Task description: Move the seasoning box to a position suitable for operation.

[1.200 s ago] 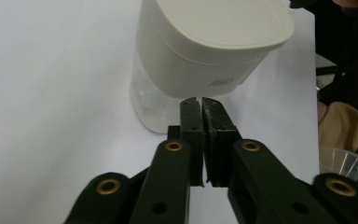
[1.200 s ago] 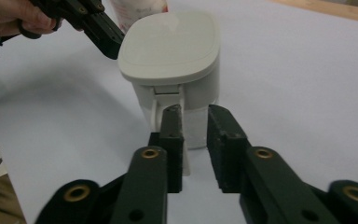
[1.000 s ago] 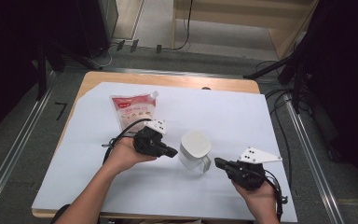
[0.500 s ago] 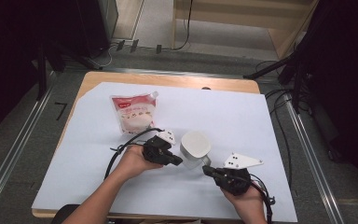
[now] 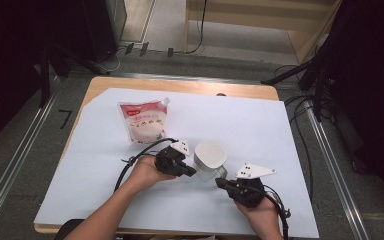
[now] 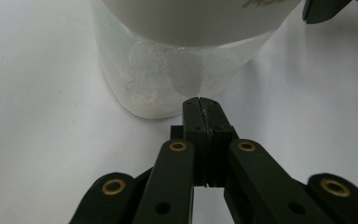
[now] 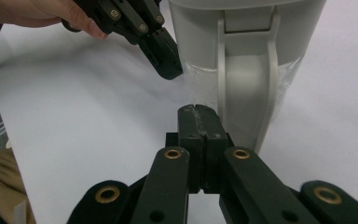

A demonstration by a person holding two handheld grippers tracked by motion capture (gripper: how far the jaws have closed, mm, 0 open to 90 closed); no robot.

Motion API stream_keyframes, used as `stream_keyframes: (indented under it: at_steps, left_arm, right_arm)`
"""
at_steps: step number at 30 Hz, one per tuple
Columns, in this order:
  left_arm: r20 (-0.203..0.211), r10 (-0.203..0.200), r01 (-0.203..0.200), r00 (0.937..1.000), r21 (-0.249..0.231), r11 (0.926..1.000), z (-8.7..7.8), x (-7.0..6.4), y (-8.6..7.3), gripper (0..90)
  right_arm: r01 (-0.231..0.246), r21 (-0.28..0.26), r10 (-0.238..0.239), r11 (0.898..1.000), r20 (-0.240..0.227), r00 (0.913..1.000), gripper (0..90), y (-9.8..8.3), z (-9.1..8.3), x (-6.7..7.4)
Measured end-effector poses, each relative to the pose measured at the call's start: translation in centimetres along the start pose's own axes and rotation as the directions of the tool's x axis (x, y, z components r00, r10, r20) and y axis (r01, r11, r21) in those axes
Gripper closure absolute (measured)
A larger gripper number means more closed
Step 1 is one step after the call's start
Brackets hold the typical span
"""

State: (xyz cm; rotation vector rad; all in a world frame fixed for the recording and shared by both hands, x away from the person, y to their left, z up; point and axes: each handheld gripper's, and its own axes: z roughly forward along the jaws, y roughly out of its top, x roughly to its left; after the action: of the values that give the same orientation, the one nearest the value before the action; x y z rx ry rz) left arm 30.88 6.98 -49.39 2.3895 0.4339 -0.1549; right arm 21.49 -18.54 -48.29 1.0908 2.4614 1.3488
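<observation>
Frosted clear jug (image 5: 209,160) (white lid, grey handle).

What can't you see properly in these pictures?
- Words on the pouch: too small in the high view.
- Top of the jug: cut off by the upper edge in the left gripper view.
- Inside the jug: hidden by its white lid in the high view.
- Jug's handle: top cut off in the right gripper view.

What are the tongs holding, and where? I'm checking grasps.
Nothing: both left tongs and right tongs are shut empty beside the jug.
</observation>
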Motion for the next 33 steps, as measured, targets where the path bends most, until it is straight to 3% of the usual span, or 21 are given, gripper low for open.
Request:
stream_keyframes:
  at_steps: [9,16,19,27,33]
  left_arm:
    - [-0.023,-0.005,0.004,0.9997,-0.029,0.9996,0.6,0.0,0.4,90.0]
    - [-0.004,-0.020,0.019,0.9998,-0.049,0.9986,0.7,0.1,0.7,89.6]
    - [-0.002,-0.053,0.053,0.9986,-0.063,0.9966,0.3,0.4,0.7,86.2]
    - [-0.021,-0.079,0.077,0.9967,-0.063,0.9950,-0.7,0.5,0.6,76.6]
    - [-0.019,-0.069,0.066,0.9975,-0.101,0.9926,-1.6,0.4,1.1,64.5]
  right_arm:
    - [-0.016,-0.016,0.017,1.000,0.020,0.9997,90.0,0.3,0.0,-0.9]
    - [-0.024,-0.016,0.024,1.000,0.043,0.9988,90.0,0.3,-0.3,-1.7]
    - [-0.032,-0.020,0.033,0.999,0.059,0.9977,90.0,0.4,-0.5,-2.4]
    - [-0.050,-0.035,0.053,0.998,0.084,0.9951,90.0,0.7,-0.7,-3.6]
    - [-0.073,-0.031,0.075,0.997,0.079,0.9940,89.9,1.2,-0.8,-4.9]
